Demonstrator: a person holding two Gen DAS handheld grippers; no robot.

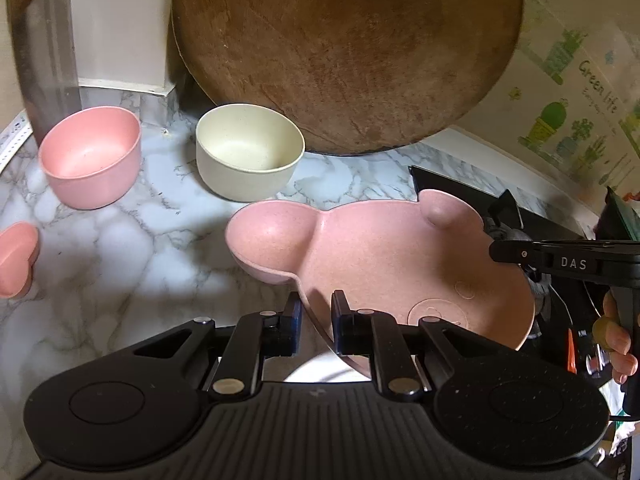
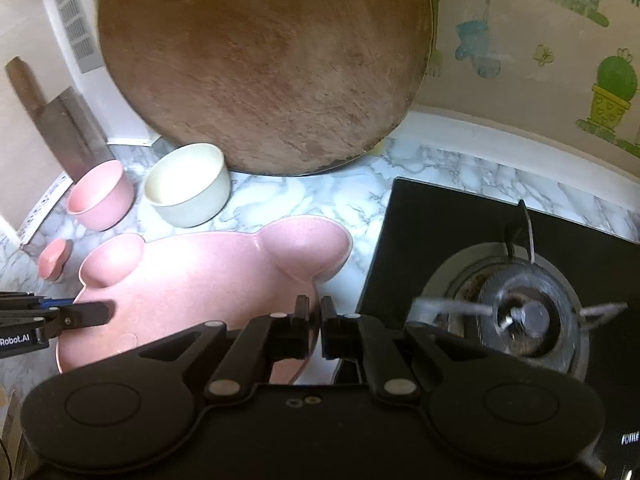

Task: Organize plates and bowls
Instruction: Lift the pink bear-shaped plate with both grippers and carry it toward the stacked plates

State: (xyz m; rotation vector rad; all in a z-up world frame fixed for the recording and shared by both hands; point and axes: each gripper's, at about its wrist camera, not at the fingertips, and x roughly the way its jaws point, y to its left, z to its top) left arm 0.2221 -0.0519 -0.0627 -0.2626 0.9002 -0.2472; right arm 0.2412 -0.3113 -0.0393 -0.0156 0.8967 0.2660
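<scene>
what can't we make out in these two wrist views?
- Pink eared plate: its near rim, left wrist view, hidden behind the left claw; right wrist view, behind the right claw.
- Small pink item: cut off by the left frame edge, left wrist view; identity unclear.
- Stove burner: motion-blurred, right wrist view.

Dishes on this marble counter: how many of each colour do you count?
Pink: 3, the mouse-eared plate, a pink bowl and a small pink piece cut off at the left edge.
Cream: 1, the cream bowl.
Total: 4
</scene>
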